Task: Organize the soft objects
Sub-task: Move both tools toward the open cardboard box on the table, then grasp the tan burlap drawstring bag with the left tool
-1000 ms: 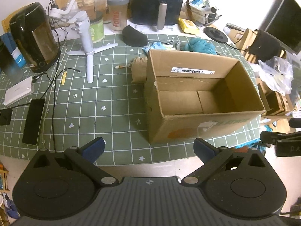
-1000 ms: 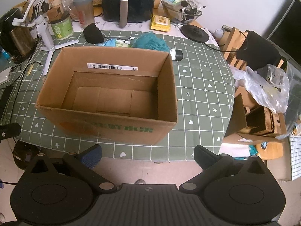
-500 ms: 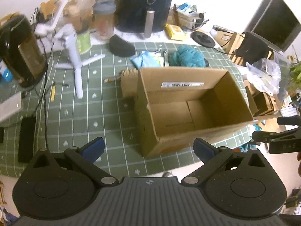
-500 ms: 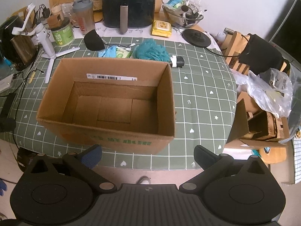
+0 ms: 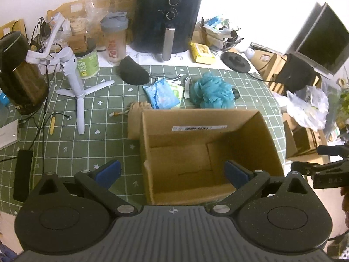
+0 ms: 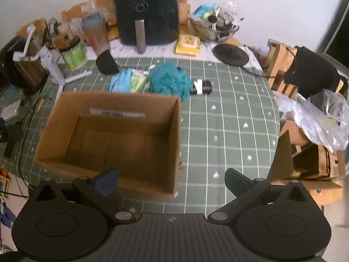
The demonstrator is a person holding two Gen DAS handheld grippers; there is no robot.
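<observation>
Brown cardboard box (image 5: 209,152) sits empty; our left gripper (image 5: 172,172) and right gripper (image 6: 171,180) hang spread, holding nothing. Next we reach for the teal mesh sponge (image 6: 170,80).

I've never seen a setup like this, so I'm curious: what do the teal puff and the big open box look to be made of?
Teal puff: probably nylon mesh netting, matte, going by its gathered, ruffled folds, like a bath sponge.
Box: corrugated cardboard, plain brown and dull, with folded bottom flaps and a white barcode label on its inner wall.

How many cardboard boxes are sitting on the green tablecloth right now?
1: the open cardboard box near the front edge of the tablecloth, nothing visible inside. More cardboard sits off the table to the right.
</observation>
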